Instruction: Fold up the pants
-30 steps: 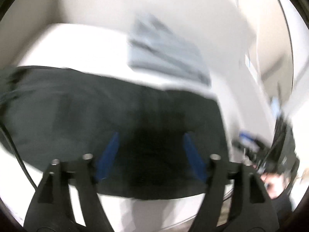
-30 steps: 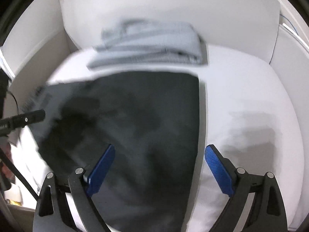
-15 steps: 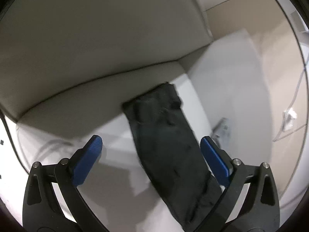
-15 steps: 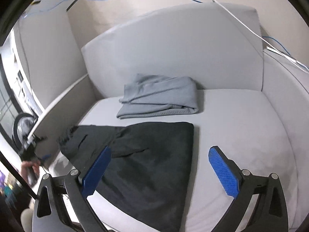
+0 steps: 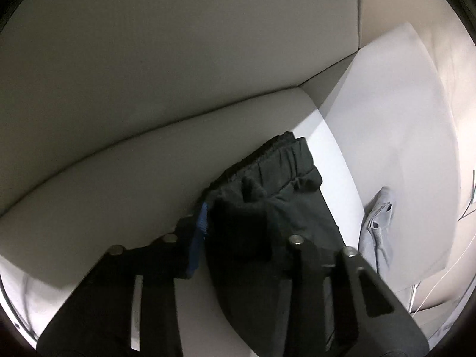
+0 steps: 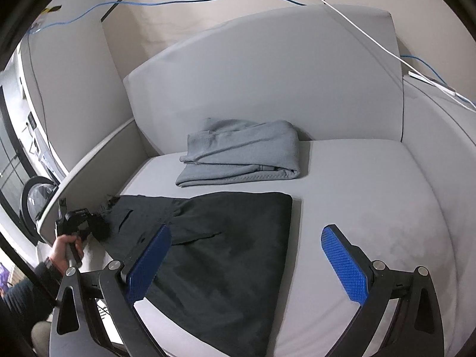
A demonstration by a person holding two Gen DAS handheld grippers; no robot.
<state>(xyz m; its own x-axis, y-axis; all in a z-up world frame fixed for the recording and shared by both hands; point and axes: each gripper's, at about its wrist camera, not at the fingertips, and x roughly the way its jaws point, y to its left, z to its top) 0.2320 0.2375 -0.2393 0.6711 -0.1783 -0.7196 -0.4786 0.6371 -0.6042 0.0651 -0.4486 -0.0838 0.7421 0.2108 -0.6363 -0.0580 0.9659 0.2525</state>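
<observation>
Black pants [image 6: 226, 238] lie folded on the grey seat cushion [image 6: 372, 202], waistband end toward the left armrest. In the left wrist view my left gripper [image 5: 235, 232] is shut on the waistband of the pants [image 5: 267, 184]; one blue pad [image 5: 200, 235] shows, the other is hidden by cloth. In the right wrist view the left gripper [image 6: 98, 224] sits at the pants' left end, held by a hand. My right gripper [image 6: 247, 255] is open and empty, above the front part of the pants.
A folded grey garment [image 6: 241, 157] lies at the back of the seat, also in the left wrist view [image 5: 377, 229]. The armchair's backrest [image 6: 267, 74] and left armrest [image 6: 89, 172] enclose the seat. Cables [image 6: 357, 26] hang behind.
My left gripper has moved in to the waistband and shut on it. My right gripper has pulled back and up a little, still open.
</observation>
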